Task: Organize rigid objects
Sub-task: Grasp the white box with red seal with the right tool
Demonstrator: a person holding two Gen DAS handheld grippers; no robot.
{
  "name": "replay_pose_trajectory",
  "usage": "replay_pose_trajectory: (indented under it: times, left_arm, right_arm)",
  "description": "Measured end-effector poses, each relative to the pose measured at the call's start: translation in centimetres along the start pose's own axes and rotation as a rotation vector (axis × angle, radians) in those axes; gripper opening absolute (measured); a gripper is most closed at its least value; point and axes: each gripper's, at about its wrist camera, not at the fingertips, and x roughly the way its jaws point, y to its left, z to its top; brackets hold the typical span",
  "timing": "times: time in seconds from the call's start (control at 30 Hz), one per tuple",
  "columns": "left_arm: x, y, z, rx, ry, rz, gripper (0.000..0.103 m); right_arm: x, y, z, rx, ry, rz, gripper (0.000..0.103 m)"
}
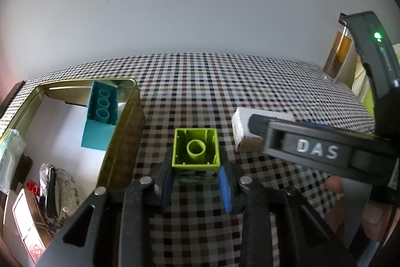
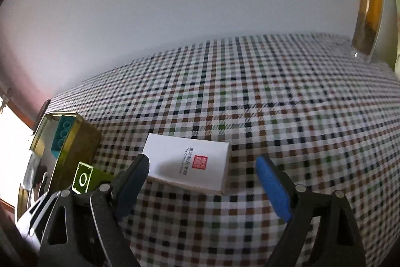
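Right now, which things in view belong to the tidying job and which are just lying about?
In the job:
- green brick, gripped in the left gripper
- teal brick inside the gold tin
- white box ahead of the open right gripper

Lying about:
- glass jar
- checked tablecloth

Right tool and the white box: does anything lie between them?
No. In the right wrist view only bare checked tablecloth lies between the open right tool and the white box, which sits just ahead of its fingertips, untouched.
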Motion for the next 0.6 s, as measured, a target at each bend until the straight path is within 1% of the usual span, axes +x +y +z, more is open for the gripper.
replay_pose_trajectory:
  times: [0.23,0.4,0.47,0.5,0.53,0.6]
  left_arm:
    - [0.0,0.1,0.0,-0.003,-0.002,0.001,0.031]
    - [0.0,0.0,0.0,-0.003,-0.001,-0.002,0.031]
    - [0.0,0.1,0.0,-0.003,0.002,-0.011,0.031]
    - [0.0,0.1,0.0,-0.005,0.0,-0.014,0.031]
    - [0.0,0.1,0.0,-0.005,-0.001,-0.018,0.031]
    - [0.0,0.0,-0.1,-0.001,0.008,-0.023,0.031]
  right_arm:
    - [0.5,1.2,0.2,-0.027,0.005,-0.015,0.089]
    - [1.4,2.0,0.0,-0.071,0.043,-0.056,0.089]
    - [1.2,2.1,-0.4,-0.092,0.027,-0.058,0.089]
    - [0.9,1.8,-0.6,-0.085,0.019,-0.057,0.087]
    - [0.6,1.6,-0.8,-0.082,0.01,-0.059,0.082]
    - [0.1,1.1,-1.4,-0.08,-0.006,-0.053,0.082]
